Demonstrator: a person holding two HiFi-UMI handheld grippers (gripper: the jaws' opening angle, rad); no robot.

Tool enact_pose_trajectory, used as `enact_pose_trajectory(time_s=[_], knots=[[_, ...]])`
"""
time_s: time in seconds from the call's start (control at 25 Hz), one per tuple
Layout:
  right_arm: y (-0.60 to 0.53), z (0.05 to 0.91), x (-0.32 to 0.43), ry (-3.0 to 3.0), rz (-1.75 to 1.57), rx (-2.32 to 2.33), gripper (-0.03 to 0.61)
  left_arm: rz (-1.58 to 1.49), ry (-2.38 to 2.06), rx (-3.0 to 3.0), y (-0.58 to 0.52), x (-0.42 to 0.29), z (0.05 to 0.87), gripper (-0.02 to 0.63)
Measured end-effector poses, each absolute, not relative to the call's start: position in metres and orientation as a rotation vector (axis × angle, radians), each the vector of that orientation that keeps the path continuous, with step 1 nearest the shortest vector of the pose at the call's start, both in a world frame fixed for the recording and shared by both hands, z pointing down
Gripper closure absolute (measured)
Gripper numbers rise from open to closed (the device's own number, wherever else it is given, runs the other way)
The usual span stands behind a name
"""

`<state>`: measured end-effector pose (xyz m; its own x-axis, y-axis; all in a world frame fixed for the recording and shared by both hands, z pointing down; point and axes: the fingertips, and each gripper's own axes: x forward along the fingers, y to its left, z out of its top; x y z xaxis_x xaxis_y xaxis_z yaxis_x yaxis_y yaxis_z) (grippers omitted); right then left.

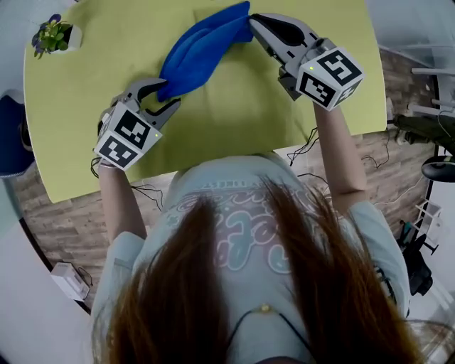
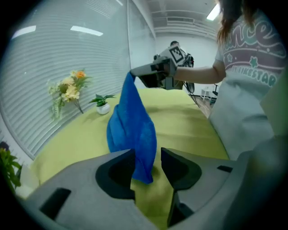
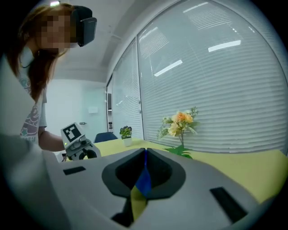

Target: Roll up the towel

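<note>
Blue and soft, the towel (image 1: 202,50) hung in a slack, bunched fold over the table (image 1: 234,114), strung between the two grippers. The right gripper (image 1: 252,20) had its jaws pinched tight on the upper corner. The left gripper (image 1: 168,94) stood about half open, the lower end drooping between its jaws without being clamped. The cloth looked light and limp, apt to sag and crumple. It would likely handle best taken by two corners of one edge, laid flat, then rolled from that edge.
</note>
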<state>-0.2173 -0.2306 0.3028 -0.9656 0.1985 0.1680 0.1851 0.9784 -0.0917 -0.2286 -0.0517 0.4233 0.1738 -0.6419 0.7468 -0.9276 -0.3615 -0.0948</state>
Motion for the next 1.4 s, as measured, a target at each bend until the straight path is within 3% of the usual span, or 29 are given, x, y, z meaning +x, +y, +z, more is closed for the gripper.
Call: enact_pose_trajectory(time_s=[0.2,0.32,0.56,0.96,1.4], knots=[[-0.237,0.298,-0.217,-2.963,0.151,-0.300,0.561,1.262,-1.468,2.047,-0.082,-0.216,0.443,0.453],[-0.244,0.301,-0.212,-2.952,0.168,-0.299,0.561,1.262,-1.513,2.035,-0.089,-0.219,0.437,0.584],[-0.261,0.310,-0.209,-2.920,0.143,-0.274,0.561,0.859,-1.519,2.192,-0.093,-0.222,0.377,0.584],[-0.291,0.353,-0.220,-2.798,0.148,-0.098,0.561,0.888,-1.829,1.844,-0.141,-0.334,0.401,0.583],[-0.301,0.375,-0.219,-2.731,0.099,-0.005,0.561,0.683,-2.038,1.672,-0.128,-0.379,0.390,0.548]])
